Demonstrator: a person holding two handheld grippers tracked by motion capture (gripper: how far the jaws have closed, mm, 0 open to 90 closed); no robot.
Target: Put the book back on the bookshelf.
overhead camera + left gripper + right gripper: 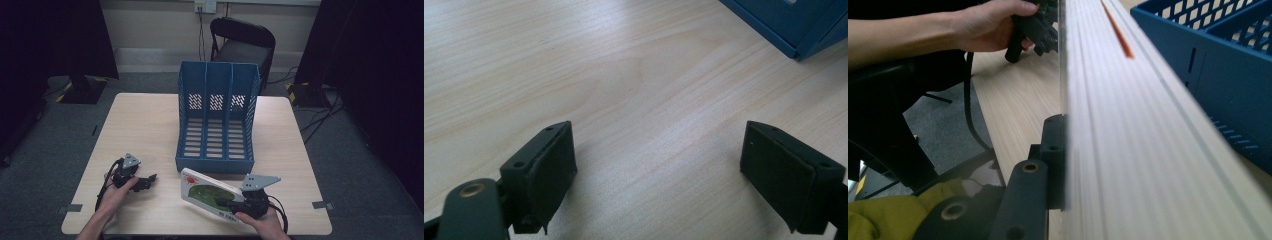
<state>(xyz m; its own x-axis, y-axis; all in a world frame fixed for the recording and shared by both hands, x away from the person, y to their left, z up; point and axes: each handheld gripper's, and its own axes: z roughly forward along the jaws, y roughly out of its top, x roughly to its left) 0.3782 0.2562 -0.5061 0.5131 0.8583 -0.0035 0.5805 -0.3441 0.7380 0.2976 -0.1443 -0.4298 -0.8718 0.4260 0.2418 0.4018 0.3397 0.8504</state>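
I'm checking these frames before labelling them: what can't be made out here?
- Book title: too small and dim in the high view.
- Book cover: the right gripper view meets the book edge-on and blurred.
- Right gripper: its far jaw is hidden behind the book in its own view.
- Blue rack: cut off by the frame edge in the left gripper view.

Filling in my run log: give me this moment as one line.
right gripper: shut on white picture book | left gripper: open, empty, over wooden table | blue three-slot file rack: empty
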